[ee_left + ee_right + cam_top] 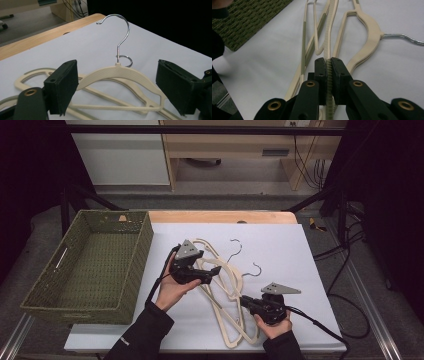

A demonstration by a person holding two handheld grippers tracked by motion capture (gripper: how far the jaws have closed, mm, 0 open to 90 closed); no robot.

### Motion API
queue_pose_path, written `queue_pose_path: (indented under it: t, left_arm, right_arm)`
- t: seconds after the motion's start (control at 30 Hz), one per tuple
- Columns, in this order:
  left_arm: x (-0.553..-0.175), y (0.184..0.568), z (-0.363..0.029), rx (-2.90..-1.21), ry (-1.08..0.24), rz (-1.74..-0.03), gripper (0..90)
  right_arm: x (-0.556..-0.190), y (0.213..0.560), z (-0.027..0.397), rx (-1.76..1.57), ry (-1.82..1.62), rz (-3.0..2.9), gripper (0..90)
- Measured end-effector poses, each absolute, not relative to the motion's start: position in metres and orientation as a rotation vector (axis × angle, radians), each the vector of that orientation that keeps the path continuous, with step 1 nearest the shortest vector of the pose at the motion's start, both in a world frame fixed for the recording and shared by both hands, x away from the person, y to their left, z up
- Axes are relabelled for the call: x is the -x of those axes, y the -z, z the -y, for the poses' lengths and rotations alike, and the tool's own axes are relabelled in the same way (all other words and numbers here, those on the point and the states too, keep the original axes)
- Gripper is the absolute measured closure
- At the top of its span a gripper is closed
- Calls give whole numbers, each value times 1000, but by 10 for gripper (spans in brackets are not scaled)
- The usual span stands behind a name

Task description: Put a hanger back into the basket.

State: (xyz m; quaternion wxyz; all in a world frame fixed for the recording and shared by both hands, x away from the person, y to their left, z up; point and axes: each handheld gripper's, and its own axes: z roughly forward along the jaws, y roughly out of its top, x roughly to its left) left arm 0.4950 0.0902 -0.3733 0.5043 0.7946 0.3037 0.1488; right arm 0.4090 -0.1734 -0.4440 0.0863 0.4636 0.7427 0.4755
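I'm pinching a cream hanger's [329, 45] ribbed bar in my right gripper [327, 62] near the white sheet's [280, 245] front edge. My left gripper [117, 82] is spread around the upper hanger [120, 72], pads clear; the pile's overlaps are blurring together.

Cream plastic coat hangers [227, 285], overlapping pile on white sheet: count not readable from the high view, arms crossing and covering one another. Ribbed bar of one hanger [328, 65] runs between the black jaws of the right gripper [328, 62] and out past the bottom edge. Left gripper [116, 85]: both jaws cut by the frame's bottom edge, one covering a stretch of a hanger's arm. Woven green rectangular basket [249, 17] (one corner in frame, remainder cropped). Second steel wire hook [126, 60] mostly hidden behind a hanger's neck.
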Motion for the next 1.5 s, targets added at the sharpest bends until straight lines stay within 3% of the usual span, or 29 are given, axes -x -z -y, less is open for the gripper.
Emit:
queue_pose_path:
  t: [0.23, 0.4, 0.43, 0.47, 0.5, 0.6, 0.73, 0.8, 1.13, 1.2, 1.33, 1.43, 1.5]
  left_arm:
    - [-505, 382, -68, -1948, -331, -733, 279]
    - [-512, 389, -57, -1975, -334, -734, 442]
    - [-513, 391, -55, -1969, -324, -737, 442]
    - [-515, 392, -54, -1965, -315, -738, 521]
    - [-516, 392, -54, -1965, -297, -735, 521]
    - [-518, 394, -50, -1983, -280, -723, 643]
    - [-520, 396, -48, -1985, -289, -733, 719]
    - [-522, 396, -50, -1980, -284, -745, 800]
    - [-523, 394, -50, -1986, -307, -686, 795]
    - [-523, 394, -48, -1997, -319, -690, 861]
    - [-522, 392, -49, -1999, -314, -687, 879]
    - [-519, 391, -50, -2007, -334, -681, 883]
    - [-517, 390, -50, -2012, -335, -675, 883]
  right_arm:
    - [-408, 444, 174, -1355, -1425, -2218, 842]
    - [-406, 443, 173, -1363, -1429, -2217, 842]
    - [-406, 443, 174, -1353, -1431, -2218, 843]
    - [-405, 443, 174, -1348, -1436, -2219, 843]
    - [-405, 443, 174, -1348, -1436, -2219, 843]
    - [-405, 443, 173, -1344, -1448, -2221, 843]
    - [-404, 443, 173, -1337, -1440, -2220, 843]
    - [-404, 443, 173, -1342, -1436, -2222, 842]
    - [-403, 443, 173, -1316, -1461, -2229, 845]
    - [-402, 443, 173, -1316, -1462, -2231, 844]
    - [-402, 443, 173, -1315, -1468, -2236, 841]
    - [-402, 443, 173, -1309, -1478, -2245, 826]
    - [-403, 443, 173, -1299, -1481, -2258, 749]
